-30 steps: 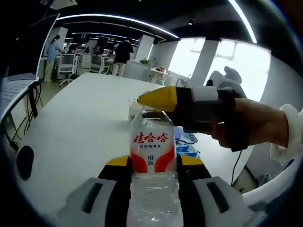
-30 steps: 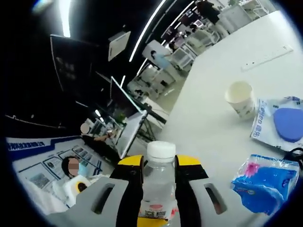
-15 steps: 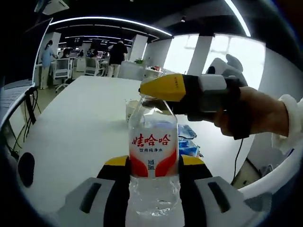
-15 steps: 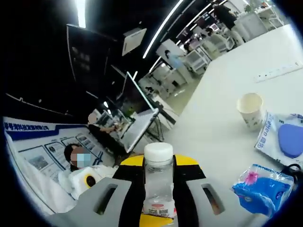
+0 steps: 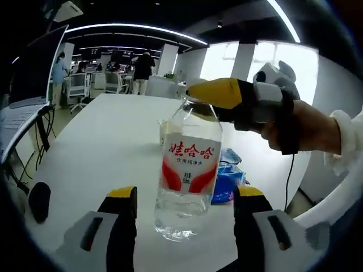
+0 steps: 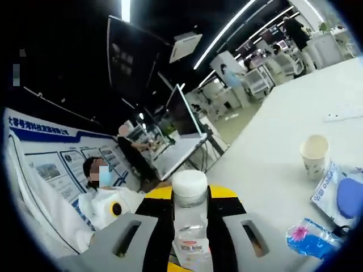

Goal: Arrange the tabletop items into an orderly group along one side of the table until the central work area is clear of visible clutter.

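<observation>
up close, right tool (image 6: 190, 212) pinching water bottle (image 5: 187, 170) neck, left tool (image 5: 186, 198) spread beside its label, paper cup (image 6: 314, 156) beyond

Clear water bottle (image 5: 188, 175), red-labelled, white-capped, tilted above table.

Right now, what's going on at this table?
A person is handing a water bottle between two handheld grippers. The right gripper clamps the bottle's neck under the white cap. The left gripper stands open either side of the bottle's base. A paper cup and blue packets sit on the white table.
</observation>
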Tool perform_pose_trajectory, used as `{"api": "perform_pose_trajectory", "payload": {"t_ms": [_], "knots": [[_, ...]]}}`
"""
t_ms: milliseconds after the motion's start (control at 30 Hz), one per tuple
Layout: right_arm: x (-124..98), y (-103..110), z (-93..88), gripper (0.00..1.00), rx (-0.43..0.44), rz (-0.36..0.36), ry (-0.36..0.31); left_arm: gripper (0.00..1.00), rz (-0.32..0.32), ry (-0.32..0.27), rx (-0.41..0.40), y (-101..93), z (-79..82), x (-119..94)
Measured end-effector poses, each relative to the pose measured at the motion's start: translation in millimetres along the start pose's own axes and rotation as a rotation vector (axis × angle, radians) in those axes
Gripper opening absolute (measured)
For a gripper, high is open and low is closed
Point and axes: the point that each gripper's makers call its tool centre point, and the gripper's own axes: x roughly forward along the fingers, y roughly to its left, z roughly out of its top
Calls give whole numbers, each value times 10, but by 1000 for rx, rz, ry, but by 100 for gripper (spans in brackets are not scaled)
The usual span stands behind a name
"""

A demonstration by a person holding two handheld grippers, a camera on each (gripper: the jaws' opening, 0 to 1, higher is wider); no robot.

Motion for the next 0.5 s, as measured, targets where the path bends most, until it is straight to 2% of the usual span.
{"api": "perform_pose_trajectory", "payload": {"t_ms": [167,233,267,333,500], "knots": [[77,-8,98,18,-24,11,7,83,-5,12,-2,60,-117,-140],[97,-19,110,18,-33,9,17,91,-10,-34,-17,80,-67,-190],[109,-20,125,18,-51,12,21,94,-13,-37,-21,80,-66,-203],[128,-35,153,18,-74,12,30,89,-41,-31,-27,63,-71,-265],[164,-59,242,19,-116,18,36,94,-32,-18,30,77,-128,-356]]}}
